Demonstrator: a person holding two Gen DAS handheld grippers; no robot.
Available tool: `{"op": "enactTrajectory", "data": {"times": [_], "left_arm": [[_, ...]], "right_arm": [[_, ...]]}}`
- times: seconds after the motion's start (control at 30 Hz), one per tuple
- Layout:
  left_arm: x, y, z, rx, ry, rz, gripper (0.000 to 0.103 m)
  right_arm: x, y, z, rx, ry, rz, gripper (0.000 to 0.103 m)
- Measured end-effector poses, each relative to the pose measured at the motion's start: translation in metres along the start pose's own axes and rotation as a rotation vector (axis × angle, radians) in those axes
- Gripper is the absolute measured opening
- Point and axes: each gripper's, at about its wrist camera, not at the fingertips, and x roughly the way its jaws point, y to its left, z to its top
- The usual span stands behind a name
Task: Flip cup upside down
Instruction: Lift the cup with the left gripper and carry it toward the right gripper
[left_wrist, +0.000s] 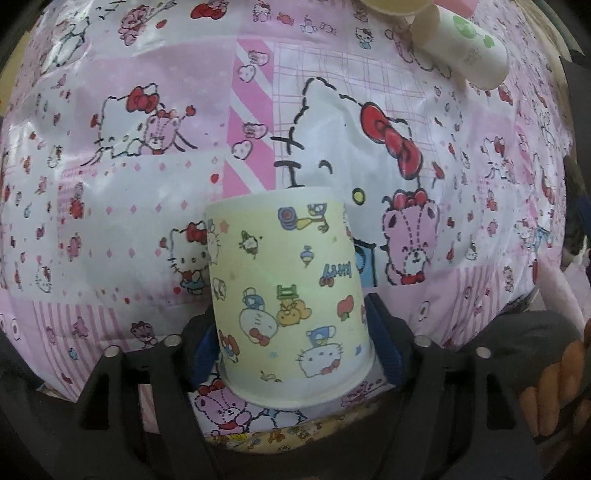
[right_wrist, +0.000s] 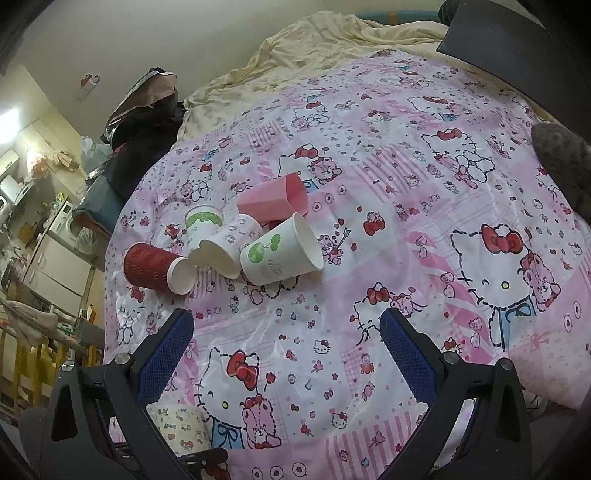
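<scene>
The left claw (left_wrist: 295, 332) is closed around a pale yellow paper cup (left_wrist: 288, 295) printed with cartoon figures, its blue pads (left_wrist: 382, 345) pressed against the cup's two sides. The cup's prints read upside down and its wider rim sits nearest the camera, low over the pink cartoon-cat cloth (left_wrist: 147, 184) that covers the bed. In the right wrist view, the same cup (right_wrist: 181, 428) shows at the near edge of the bed, beside the right claw (right_wrist: 286, 332), which stands wide open with nothing between its fingers. Toward the far left part of the cloth (right_wrist: 369, 166) lies a cluster of tipped cups: a red ribbed one (right_wrist: 147, 264), a white one with green print (right_wrist: 280, 251), a patterned white one (right_wrist: 229, 240) and a pink one (right_wrist: 275, 197).
</scene>
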Motion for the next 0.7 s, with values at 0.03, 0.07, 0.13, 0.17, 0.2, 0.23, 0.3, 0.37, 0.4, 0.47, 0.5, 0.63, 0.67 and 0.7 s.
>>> {"op": "enactTrajectory", "data": {"times": [0.03, 0.07, 0.13, 0.17, 0.2, 0.23, 0.3, 0.37, 0.4, 0.47, 0.5, 0.63, 0.67, 0.7], "left_arm": [[0.000, 0.001, 0.001, -0.003, 0.002, -0.005, 0.085], [0.000, 0.001, 0.001, -0.004, -0.003, 0.001, 0.088], [-0.003, 0.001, 0.001, 0.005, -0.020, 0.010, 0.091], [-0.005, 0.002, 0.003, 0.013, -0.028, 0.013, 0.091], [-0.006, 0.001, 0.003, 0.018, -0.031, 0.013, 0.091], [-0.007, 0.001, 0.003, 0.020, -0.033, 0.012, 0.091], [-0.011, -0.001, 0.003, 0.019, -0.038, 0.011, 0.091], [-0.017, 0.005, 0.003, 0.022, -0.042, 0.011, 0.091], [-0.017, 0.005, 0.004, 0.023, -0.042, 0.009, 0.091], [-0.018, 0.004, 0.004, 0.022, -0.047, 0.002, 0.091], [-0.020, 0.003, 0.003, 0.024, -0.051, 0.000, 0.091], [-0.036, 0.006, -0.001, 0.036, -0.077, -0.013, 0.091], [-0.042, 0.009, -0.004, 0.038, -0.078, -0.022, 0.091], [-0.047, 0.010, -0.004, 0.035, -0.080, -0.035, 0.091]], "right_arm": [[0.000, 0.000, 0.000, 0.000, 0.000, 0.001, 0.103], [0.000, 0.000, 0.000, 0.000, 0.000, 0.001, 0.103], [0.000, 0.000, 0.000, 0.001, 0.000, 0.002, 0.103], [0.000, 0.001, 0.000, 0.000, -0.001, 0.003, 0.103], [0.000, 0.001, 0.000, 0.000, -0.001, 0.003, 0.103], [-0.001, 0.001, 0.000, 0.000, -0.002, 0.003, 0.103], [-0.001, 0.001, 0.000, 0.001, -0.003, 0.003, 0.103], [-0.001, 0.001, 0.000, 0.003, -0.004, 0.003, 0.103], [-0.002, 0.002, 0.001, 0.003, -0.005, 0.002, 0.103], [-0.002, 0.001, 0.001, 0.002, -0.004, 0.002, 0.103], [-0.002, 0.002, 0.001, 0.001, -0.004, 0.001, 0.103], [-0.002, 0.002, 0.001, -0.006, -0.005, -0.005, 0.103], [-0.002, 0.002, 0.001, -0.006, -0.006, -0.006, 0.103], [-0.002, 0.002, 0.001, -0.007, -0.007, -0.006, 0.103]]}}
